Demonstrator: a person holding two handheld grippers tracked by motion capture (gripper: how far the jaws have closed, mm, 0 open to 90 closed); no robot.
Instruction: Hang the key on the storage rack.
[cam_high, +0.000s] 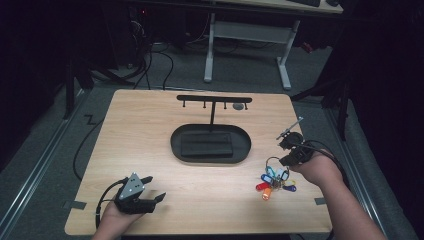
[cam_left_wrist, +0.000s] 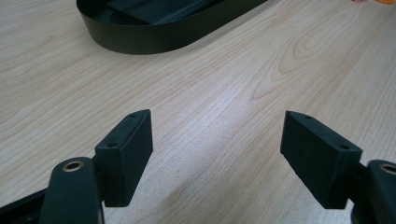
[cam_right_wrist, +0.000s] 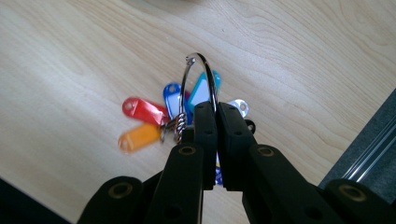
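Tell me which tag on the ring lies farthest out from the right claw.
The orange tag: in the right gripper view it lies outermost, beyond the red tag; the blue tags sit close by the right claw.

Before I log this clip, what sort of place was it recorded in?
Probably a lab or office workroom set up for recording, not a home. A small light wooden table stands on grey carpet, a white-legged desk with cables under it stands behind, and the staged props are a black oval tray and a ring of coloured key tags.

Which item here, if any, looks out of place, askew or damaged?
Nothing looks damaged or spilled. The key ring with its coloured tags is pinched in the right tool near the table's right edge. The hook stand is upright in the black tray, with no keys on it.
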